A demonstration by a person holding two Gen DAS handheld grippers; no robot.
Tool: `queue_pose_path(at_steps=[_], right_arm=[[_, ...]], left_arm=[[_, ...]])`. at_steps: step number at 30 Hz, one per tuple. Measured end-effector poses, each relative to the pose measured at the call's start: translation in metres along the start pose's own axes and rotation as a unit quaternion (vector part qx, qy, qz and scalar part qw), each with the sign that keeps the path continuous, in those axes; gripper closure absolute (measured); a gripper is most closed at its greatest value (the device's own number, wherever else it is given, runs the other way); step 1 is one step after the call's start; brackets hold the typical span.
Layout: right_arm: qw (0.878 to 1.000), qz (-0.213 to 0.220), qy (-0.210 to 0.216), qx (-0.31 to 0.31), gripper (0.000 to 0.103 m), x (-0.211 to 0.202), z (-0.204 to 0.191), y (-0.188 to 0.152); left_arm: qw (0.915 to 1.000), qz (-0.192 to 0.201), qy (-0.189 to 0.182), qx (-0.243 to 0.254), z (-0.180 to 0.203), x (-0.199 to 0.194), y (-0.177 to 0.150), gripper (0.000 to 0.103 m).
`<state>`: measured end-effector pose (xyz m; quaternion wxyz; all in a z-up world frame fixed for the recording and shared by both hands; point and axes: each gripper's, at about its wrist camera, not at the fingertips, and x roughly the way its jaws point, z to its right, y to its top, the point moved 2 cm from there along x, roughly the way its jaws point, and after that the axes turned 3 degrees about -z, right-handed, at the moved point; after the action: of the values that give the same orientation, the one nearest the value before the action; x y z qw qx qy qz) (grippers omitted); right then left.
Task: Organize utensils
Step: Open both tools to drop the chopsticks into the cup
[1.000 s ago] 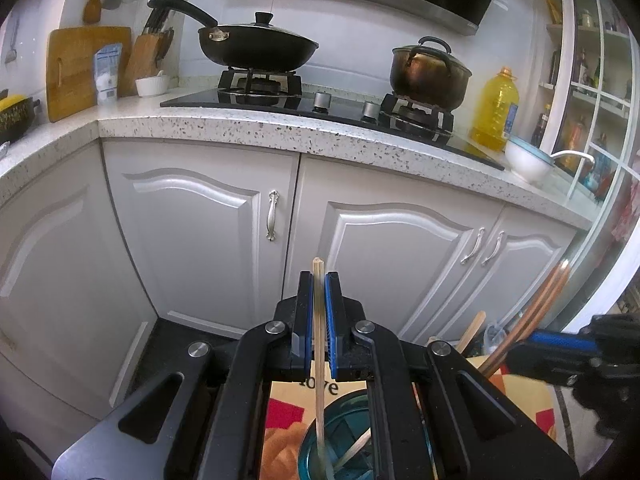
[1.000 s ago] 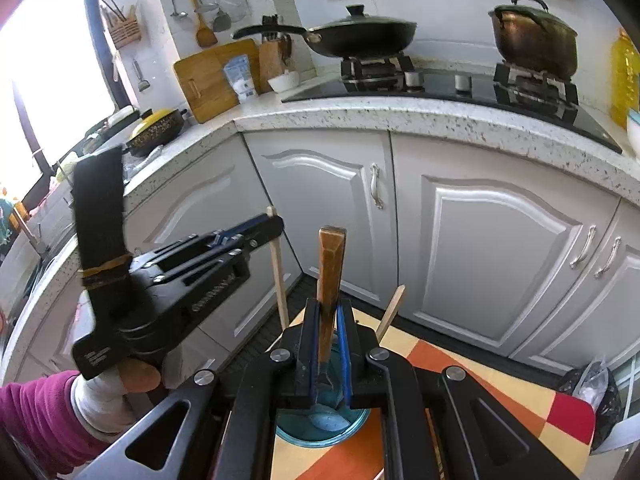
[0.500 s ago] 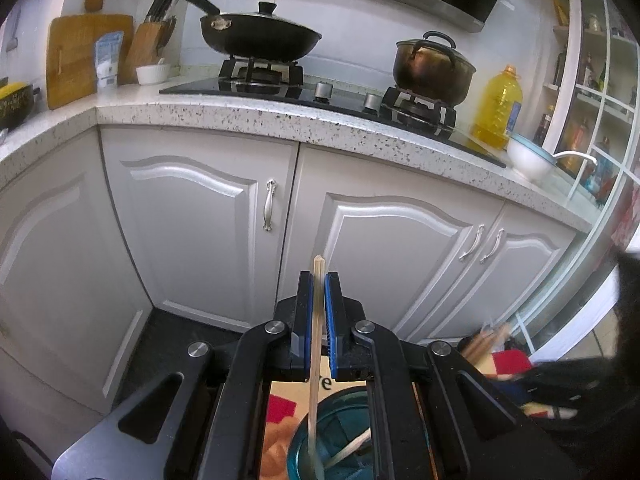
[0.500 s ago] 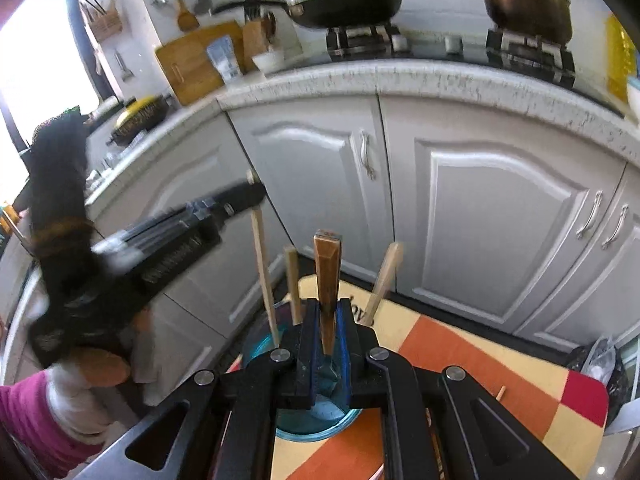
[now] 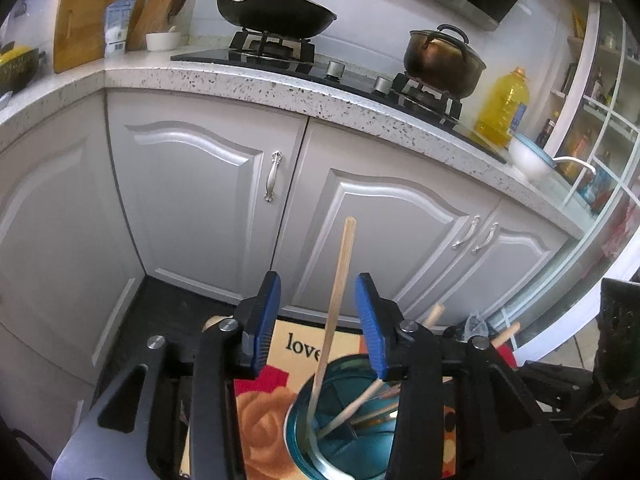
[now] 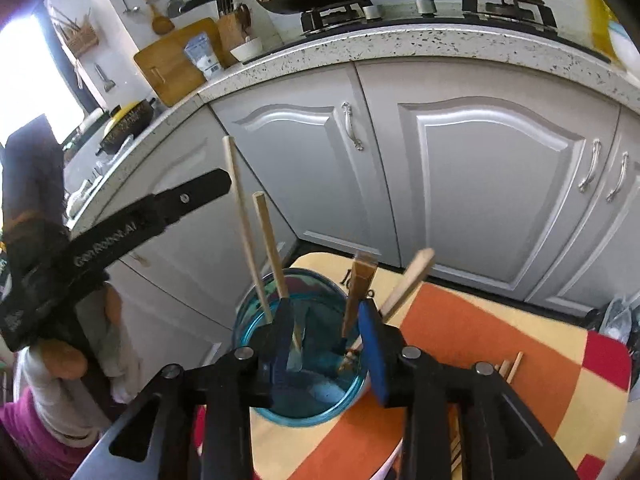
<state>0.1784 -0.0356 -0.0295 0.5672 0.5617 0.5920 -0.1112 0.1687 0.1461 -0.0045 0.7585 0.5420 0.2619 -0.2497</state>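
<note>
The left gripper (image 5: 318, 320) is spread wide, nothing clamped; a wooden chopstick (image 5: 336, 304) is stood between its pads, untouched, long axis near-upright, tip down in the blue holder (image 5: 304, 412). The right gripper (image 6: 326, 344) is likewise parted over the holder, gripping nothing.

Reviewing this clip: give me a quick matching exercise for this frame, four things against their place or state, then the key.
Things:
1. left gripper
2. black wok
3. pale chopstick
4. yellow oil bottle

Places or states:
A. on the countertop right of the stove
B. standing in the blue holder
C. open, holding nothing
D. on a stove burner, lid on

Pairs: 1-C, 2-D, 3-B, 4-A
</note>
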Motion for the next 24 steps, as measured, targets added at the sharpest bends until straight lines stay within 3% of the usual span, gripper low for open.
queue_pose_path(at_steps=[5, 20, 24], right_arm=[[1.0, 0.015, 0.016, 0.005, 0.071, -0.02, -0.006, -0.01], [0.999, 0.034, 0.021, 0.003, 0.069, -0.065, -0.02, -0.052], [0.999, 0.046, 0.0, -0.004, 0.069, -0.08, -0.023, -0.065]], left_arm=[[1.0, 0.0, -0.005, -0.005, 0.001, -0.014, -0.009, 0.054], [0.9994, -0.001, -0.012, 0.032, 0.029, -0.055, -0.053, 0.051], [0.9987, 0.001, -0.011, 0.049, 0.045, -0.063, -0.065, 0.051]])
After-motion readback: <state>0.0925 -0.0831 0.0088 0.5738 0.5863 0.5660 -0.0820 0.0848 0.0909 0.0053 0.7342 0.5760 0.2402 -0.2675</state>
